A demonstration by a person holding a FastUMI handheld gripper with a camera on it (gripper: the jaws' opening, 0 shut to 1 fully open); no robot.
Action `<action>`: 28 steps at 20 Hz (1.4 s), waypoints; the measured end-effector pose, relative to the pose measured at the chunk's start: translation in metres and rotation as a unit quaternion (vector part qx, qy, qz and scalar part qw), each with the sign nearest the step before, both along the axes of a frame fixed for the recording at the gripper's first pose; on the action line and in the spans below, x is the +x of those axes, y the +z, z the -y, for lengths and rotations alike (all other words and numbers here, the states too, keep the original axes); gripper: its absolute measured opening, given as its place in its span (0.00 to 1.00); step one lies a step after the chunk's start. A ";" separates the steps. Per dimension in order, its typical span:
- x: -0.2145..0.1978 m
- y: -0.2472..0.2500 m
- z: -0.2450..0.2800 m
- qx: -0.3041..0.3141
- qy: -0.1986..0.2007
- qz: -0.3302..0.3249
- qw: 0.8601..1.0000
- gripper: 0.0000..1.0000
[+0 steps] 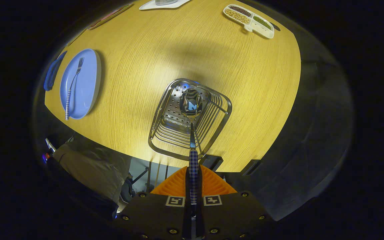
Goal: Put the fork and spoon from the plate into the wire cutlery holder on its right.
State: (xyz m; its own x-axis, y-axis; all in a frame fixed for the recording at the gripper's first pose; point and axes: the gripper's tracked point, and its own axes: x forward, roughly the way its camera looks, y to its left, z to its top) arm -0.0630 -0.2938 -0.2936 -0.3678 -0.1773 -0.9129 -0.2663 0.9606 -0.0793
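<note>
My gripper is shut on the checked handle of the spoon, both orange fingers pressing on it. The spoon hangs bowl-down, its shiny bowl over the open top of the wire cutlery holder, which stands on the wooden table just beyond the fingers. Whether the bowl is inside the holder or above it I cannot tell. Far off to the left lies the blue plate with the fork on it, tines pointing away, its checked handle toward the table's near edge.
A white divided dish with beans and seeds sits at the far right of the table. A white tray stands at the far edge, a blue cloth left of the plate. A person's trouser leg shows below the table's near edge.
</note>
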 end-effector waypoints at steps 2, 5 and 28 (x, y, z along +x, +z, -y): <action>0.001 0.000 -0.002 0.005 -0.008 -0.004 1.000 0.08; 0.006 0.005 -0.002 0.007 -0.011 0.006 1.000 0.13; 0.003 0.078 -0.136 0.094 0.011 0.138 0.986 0.30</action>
State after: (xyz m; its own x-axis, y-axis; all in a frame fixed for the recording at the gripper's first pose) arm -0.0598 -0.1574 -0.2152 -0.0982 -0.0007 -0.9952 -0.2794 0.9598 0.0269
